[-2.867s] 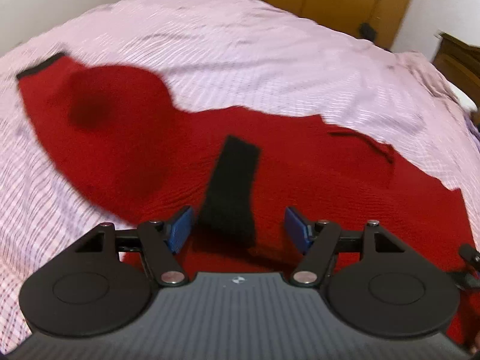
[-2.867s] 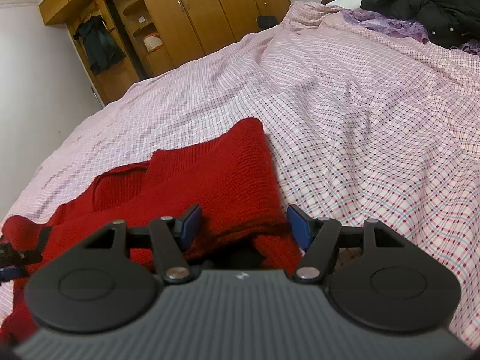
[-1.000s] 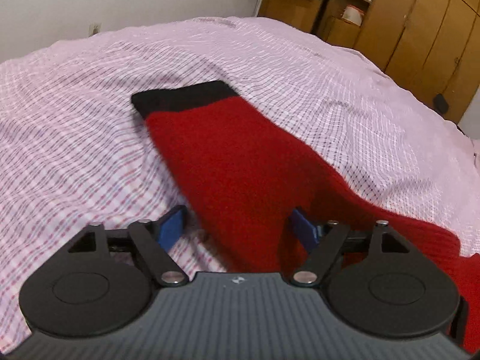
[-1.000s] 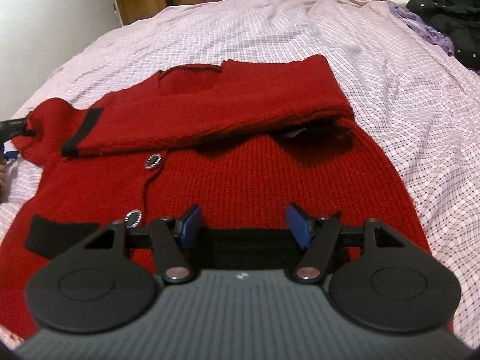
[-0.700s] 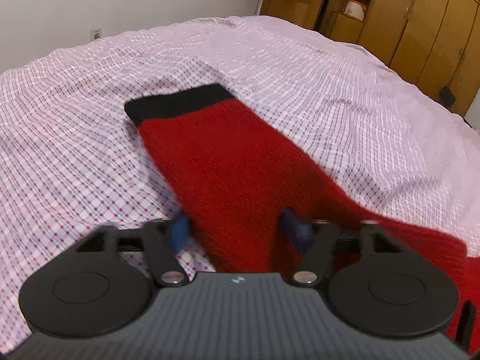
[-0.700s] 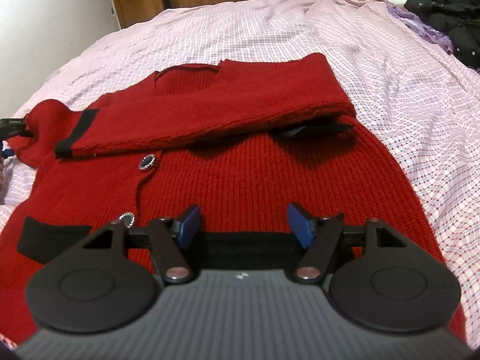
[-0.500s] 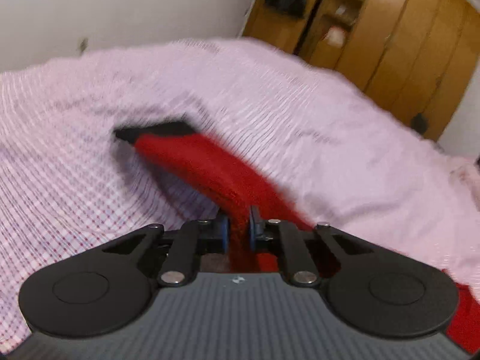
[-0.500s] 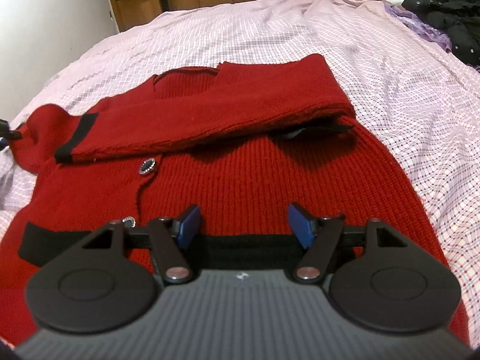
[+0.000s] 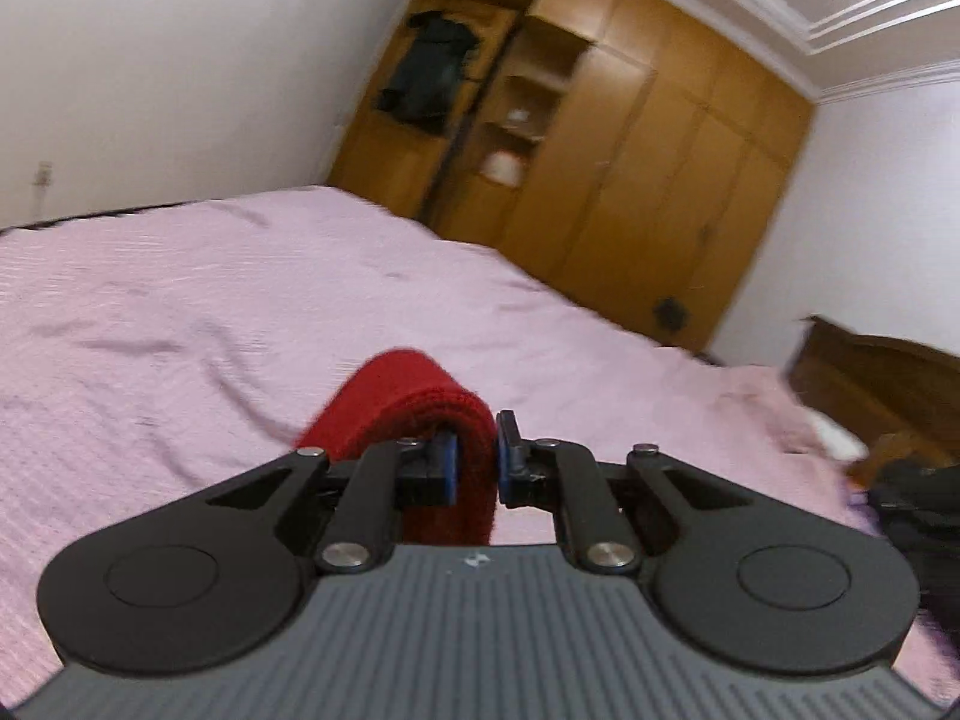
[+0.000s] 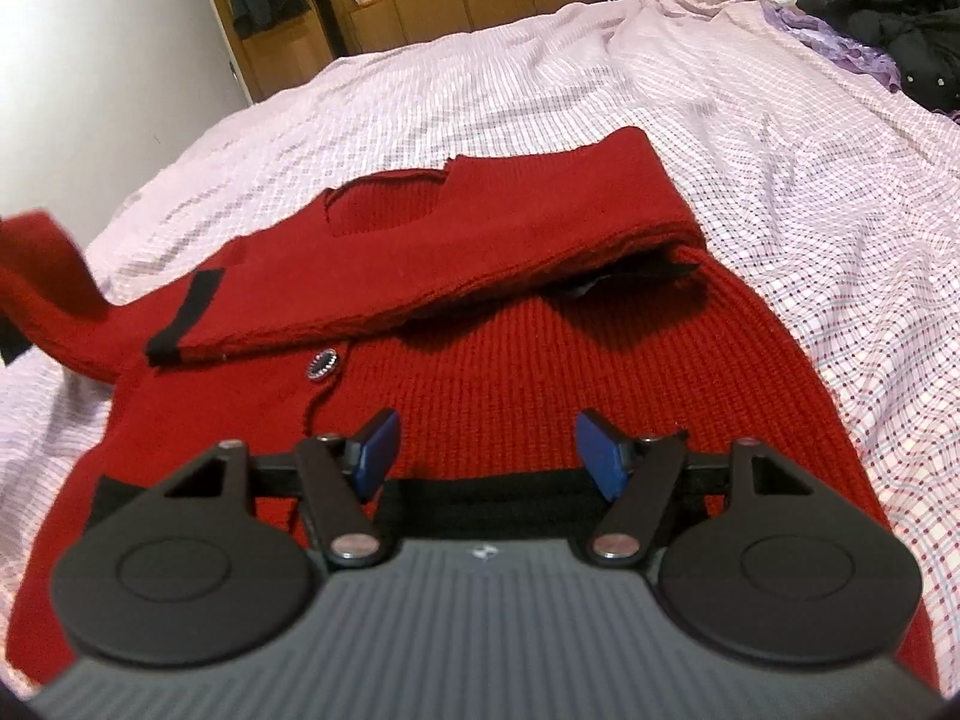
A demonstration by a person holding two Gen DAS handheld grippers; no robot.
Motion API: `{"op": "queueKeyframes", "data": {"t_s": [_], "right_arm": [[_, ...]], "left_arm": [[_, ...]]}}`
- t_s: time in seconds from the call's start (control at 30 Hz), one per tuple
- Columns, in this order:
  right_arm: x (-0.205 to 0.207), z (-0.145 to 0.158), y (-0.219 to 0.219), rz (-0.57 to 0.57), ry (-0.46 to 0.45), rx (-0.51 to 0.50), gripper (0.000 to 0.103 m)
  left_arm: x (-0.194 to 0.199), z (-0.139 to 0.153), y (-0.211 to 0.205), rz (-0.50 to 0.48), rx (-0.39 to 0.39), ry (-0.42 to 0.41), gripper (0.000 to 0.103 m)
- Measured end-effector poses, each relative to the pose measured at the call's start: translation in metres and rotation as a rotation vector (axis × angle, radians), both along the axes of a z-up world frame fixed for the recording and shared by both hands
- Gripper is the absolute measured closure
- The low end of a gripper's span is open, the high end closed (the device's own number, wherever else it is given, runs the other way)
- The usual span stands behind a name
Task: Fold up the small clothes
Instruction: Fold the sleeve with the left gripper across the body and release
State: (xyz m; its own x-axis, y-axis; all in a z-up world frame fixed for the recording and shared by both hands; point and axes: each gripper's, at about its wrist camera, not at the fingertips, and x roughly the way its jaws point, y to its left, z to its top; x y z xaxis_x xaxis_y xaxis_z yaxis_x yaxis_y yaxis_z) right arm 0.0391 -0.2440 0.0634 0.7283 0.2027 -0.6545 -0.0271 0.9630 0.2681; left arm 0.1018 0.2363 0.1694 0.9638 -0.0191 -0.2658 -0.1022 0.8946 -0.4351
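A small red knit cardigan (image 10: 516, 372) with black trim and round buttons lies on the pink checked bed sheet (image 10: 810, 192). One sleeve (image 10: 468, 258) is folded across its chest. My left gripper (image 9: 474, 459) is shut on the other red sleeve (image 9: 408, 396) and holds it raised above the bed; that lifted sleeve also shows at the far left of the right wrist view (image 10: 42, 264). My right gripper (image 10: 489, 450) is open and empty, just above the cardigan's black bottom hem (image 10: 480, 501).
Wooden wardrobes (image 9: 630, 180) stand along the far wall, with a dark coat (image 9: 426, 72) hanging there. A wooden headboard (image 9: 876, 384) is at the right. Dark clothes (image 10: 888, 12) and a purple garment (image 10: 840, 42) lie at the bed's far right.
My left gripper has shut on the sleeve and lifted it off the bed, tilting upward. My right gripper has stayed open over the hem, almost still.
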Motion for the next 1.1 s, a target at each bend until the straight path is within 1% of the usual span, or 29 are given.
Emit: {"op": "queueKeyframes", "data": {"t_s": [0.07,0.13,0.23,0.33,0.4,0.5,0.6,0.7,0.73,0.8,0.93,1.1], "right_arm": [[-0.002,0.001,-0.001,0.005,-0.007,0.007,0.035],[-0.005,0.002,-0.003,0.008,-0.015,0.014,0.035],[-0.009,0.003,-0.008,0.01,-0.028,0.027,0.035],[-0.011,0.002,-0.015,-0.001,-0.034,0.024,0.035],[-0.012,0.0,-0.022,-0.01,-0.032,0.051,0.036],[-0.012,-0.003,-0.029,-0.015,-0.032,0.085,0.037],[-0.012,-0.005,-0.032,-0.012,-0.035,0.098,0.037],[-0.012,-0.009,-0.035,-0.008,-0.037,0.116,0.037],[-0.013,-0.009,-0.036,-0.007,-0.037,0.118,0.037],[-0.013,-0.011,-0.037,-0.001,-0.039,0.124,0.037],[-0.012,-0.013,-0.04,0.0,-0.039,0.139,0.037],[-0.012,-0.016,-0.042,0.003,-0.041,0.144,0.037]], "left_arm": [[-0.001,0.009,-0.02,-0.033,0.013,-0.012,0.09],[0.002,0.015,-0.045,-0.062,0.05,-0.016,0.09],[0.005,0.014,-0.083,-0.102,0.088,-0.001,0.089],[0.013,0.004,-0.114,-0.147,0.075,0.03,0.09],[0.019,-0.004,-0.134,-0.17,0.073,0.053,0.089],[0.028,-0.019,-0.159,-0.199,0.099,0.075,0.089],[0.037,-0.037,-0.181,-0.23,0.112,0.124,0.089],[0.043,-0.058,-0.199,-0.252,0.117,0.19,0.089],[0.047,-0.064,-0.197,-0.256,0.123,0.214,0.089],[0.051,-0.079,-0.208,-0.262,0.15,0.273,0.089],[0.055,-0.102,-0.222,-0.272,0.192,0.323,0.089],[0.059,-0.118,-0.214,-0.255,0.163,0.401,0.089]]}}
